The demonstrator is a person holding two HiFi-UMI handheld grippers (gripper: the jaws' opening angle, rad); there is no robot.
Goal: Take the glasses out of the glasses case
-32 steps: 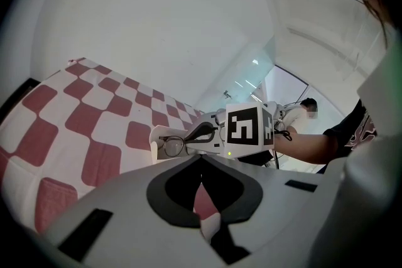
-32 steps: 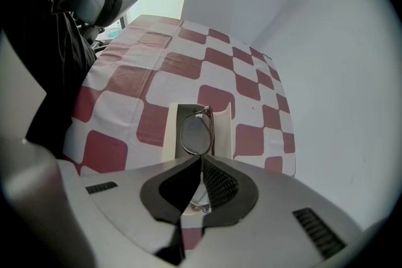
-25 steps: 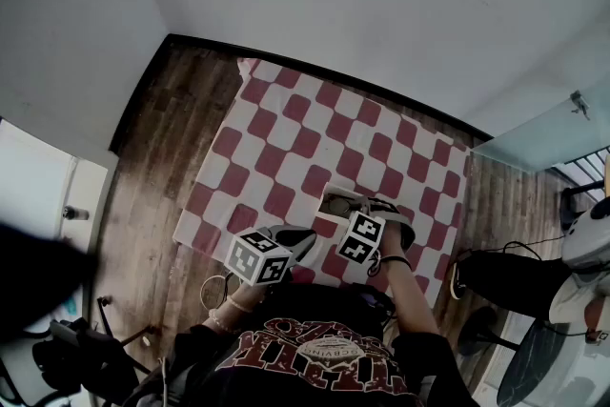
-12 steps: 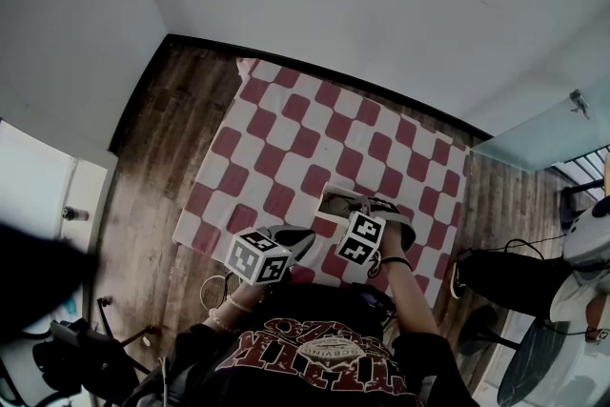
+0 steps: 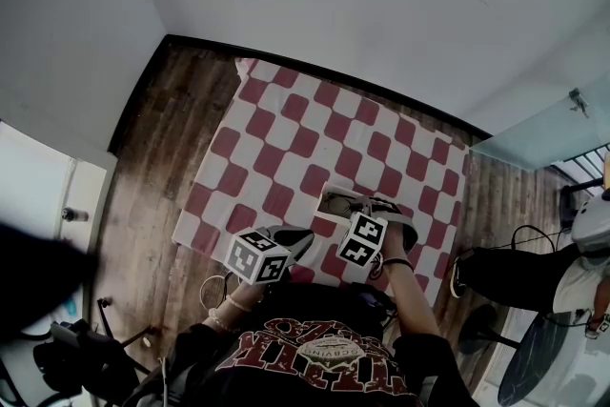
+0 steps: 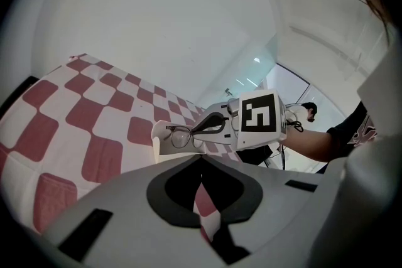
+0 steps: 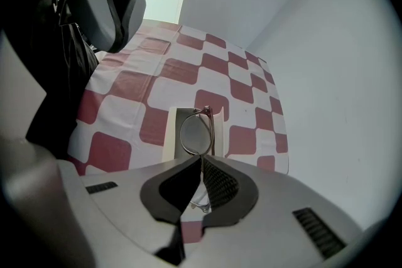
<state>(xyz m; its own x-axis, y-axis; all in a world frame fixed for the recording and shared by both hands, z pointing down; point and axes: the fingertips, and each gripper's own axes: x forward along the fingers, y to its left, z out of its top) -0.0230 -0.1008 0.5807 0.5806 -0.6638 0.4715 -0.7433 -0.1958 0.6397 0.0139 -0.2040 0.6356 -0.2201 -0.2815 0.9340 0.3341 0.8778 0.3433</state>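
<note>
An open cream glasses case (image 5: 334, 201) lies on the red-and-white checked cloth (image 5: 286, 138) near the table's front edge. My right gripper (image 5: 355, 207) is over it, shut on the thin-rimmed glasses (image 7: 196, 134). One lens stands above the case (image 7: 171, 135); the other shows under the jaws. In the left gripper view the glasses (image 6: 178, 135) sit at the case's (image 6: 164, 146) open top, with the right gripper (image 6: 210, 125) on them. My left gripper (image 5: 300, 239) hovers just left of the case, shut with nothing in it (image 6: 201, 159).
The table stands on a wooden floor (image 5: 162, 138) against white walls. A white cabinet (image 5: 43, 195) is at the left. Another person and dark furniture (image 5: 572, 272) are at the far right. A cable (image 5: 214, 286) lies on the floor by the table's front corner.
</note>
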